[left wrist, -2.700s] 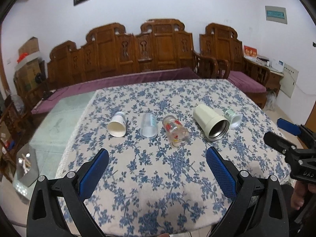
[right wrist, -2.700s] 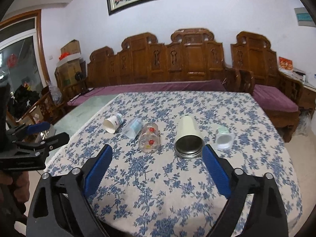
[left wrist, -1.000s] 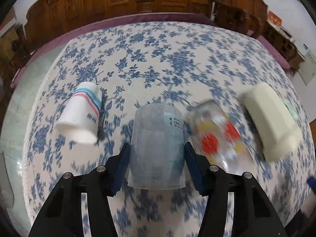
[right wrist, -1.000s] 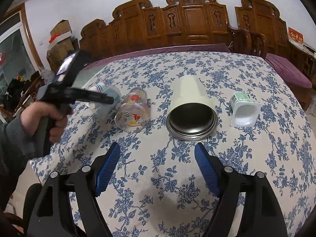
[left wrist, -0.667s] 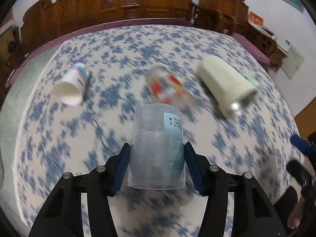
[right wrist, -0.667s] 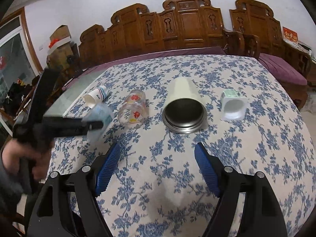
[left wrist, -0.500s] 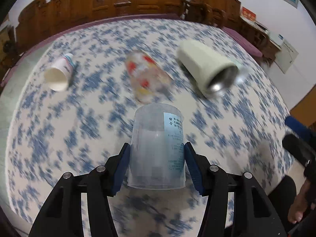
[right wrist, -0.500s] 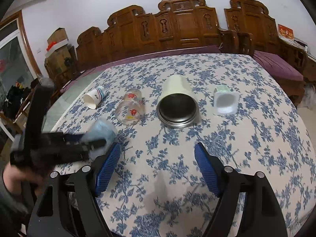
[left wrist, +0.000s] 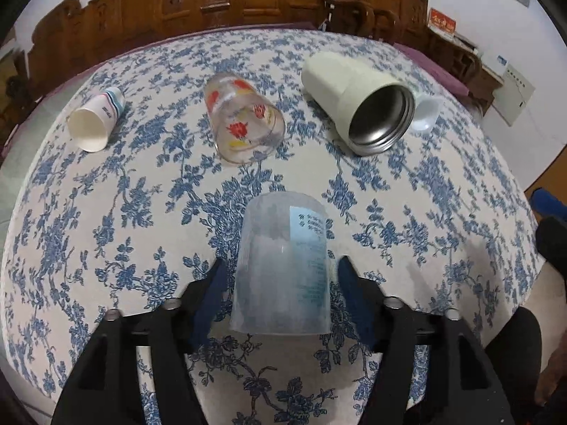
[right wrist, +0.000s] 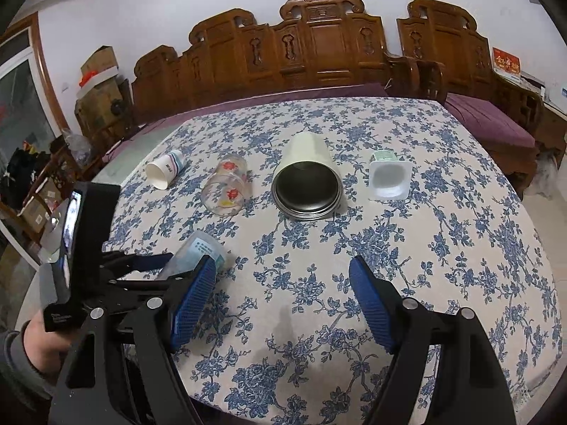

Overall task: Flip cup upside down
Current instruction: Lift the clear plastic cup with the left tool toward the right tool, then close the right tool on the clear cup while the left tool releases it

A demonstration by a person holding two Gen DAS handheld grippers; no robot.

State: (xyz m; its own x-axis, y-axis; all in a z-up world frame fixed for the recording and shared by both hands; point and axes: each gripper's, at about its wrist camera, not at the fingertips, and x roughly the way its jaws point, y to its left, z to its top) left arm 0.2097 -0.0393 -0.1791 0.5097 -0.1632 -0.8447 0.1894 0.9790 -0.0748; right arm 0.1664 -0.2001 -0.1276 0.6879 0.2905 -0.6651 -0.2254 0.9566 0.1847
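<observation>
My left gripper (left wrist: 280, 285) is shut on a translucent frosted plastic cup (left wrist: 281, 265) with a blue printed label. It holds the cup on its side, base pointing away, just above the near part of the table. In the right wrist view the same cup (right wrist: 196, 253) shows at the lower left between the left gripper's fingers (right wrist: 149, 264). My right gripper (right wrist: 283, 302) is open and empty over the near table edge, to the right of the cup.
On the blue-flowered tablecloth (left wrist: 106, 219) lie a white paper cup (left wrist: 94, 122), a clear glass with red flowers (left wrist: 244, 120), a cream steel-lined tumbler (left wrist: 358, 101) and a small white pot (right wrist: 388, 173). Carved wooden benches (right wrist: 319, 46) stand behind the table.
My left gripper closed on the plastic cup in the row, lifted it and drew it back toward the near table edge. My right gripper pulled back slightly and stayed open.
</observation>
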